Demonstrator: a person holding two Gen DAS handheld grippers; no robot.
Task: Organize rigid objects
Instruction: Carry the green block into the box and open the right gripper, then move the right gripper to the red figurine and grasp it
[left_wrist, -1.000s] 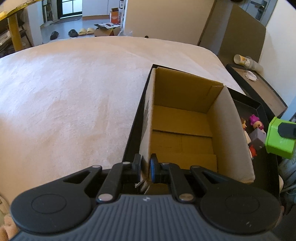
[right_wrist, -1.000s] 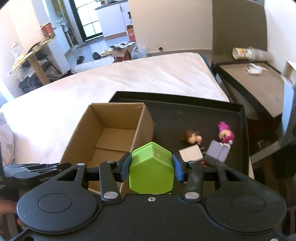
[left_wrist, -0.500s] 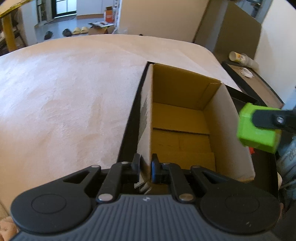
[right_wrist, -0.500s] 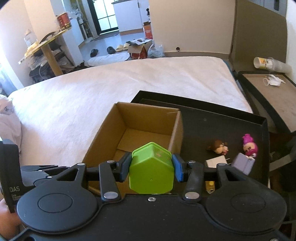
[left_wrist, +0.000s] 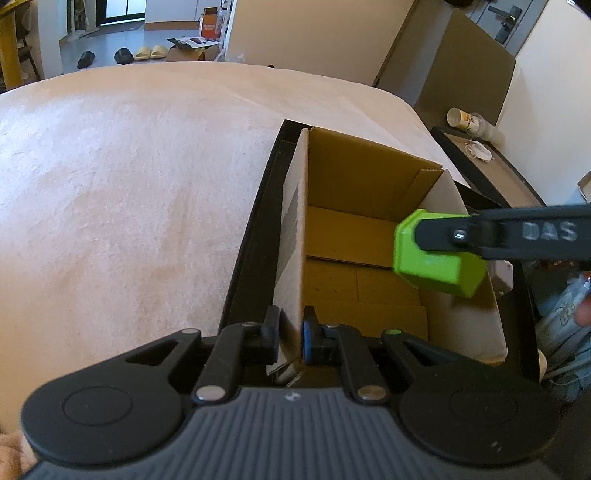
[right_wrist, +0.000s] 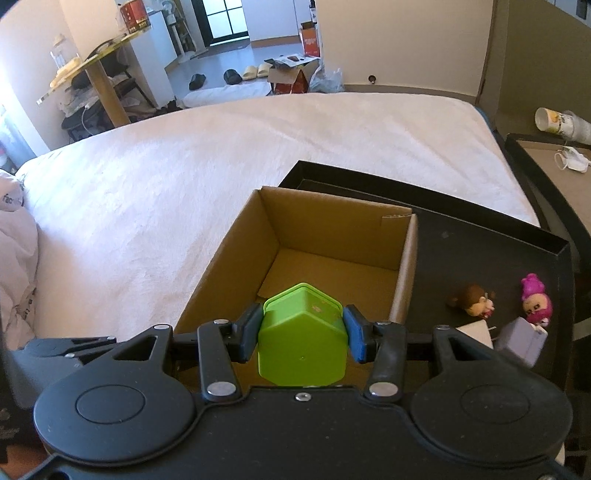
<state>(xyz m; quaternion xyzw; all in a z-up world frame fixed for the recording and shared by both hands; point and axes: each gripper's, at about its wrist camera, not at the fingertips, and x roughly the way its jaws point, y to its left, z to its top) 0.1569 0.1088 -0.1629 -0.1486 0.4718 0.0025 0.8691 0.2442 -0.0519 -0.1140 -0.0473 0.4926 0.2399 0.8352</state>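
Left wrist view: my left gripper (left_wrist: 290, 338) keeps its jaws clamped on the near wall of the cardboard box (left_wrist: 295, 236), steadying it, while the green container (left_wrist: 436, 254) has swung in from the right, over the open box.

Right wrist view: my right gripper (right_wrist: 302, 334) holds the container squeezed between its jaws, above the box's near edge, so I judge the drop is close. The toy figures (right_wrist: 535, 301) wait on the black tray (right_wrist: 461, 240).

This is a home, a bedroom opening onto a tiled hall. A wide bed (right_wrist: 221, 177) under a pale fleecy cover fills the middle. Past its far edge, slippers (right_wrist: 255, 70) and dark shoes (right_wrist: 197, 81) lie on the floor by a glass door (right_wrist: 225, 16). A cluttered yellow table (right_wrist: 92, 59) stands by the left wall, a bedside shelf (right_wrist: 546, 155) with paper cups (right_wrist: 561, 123) on the right.
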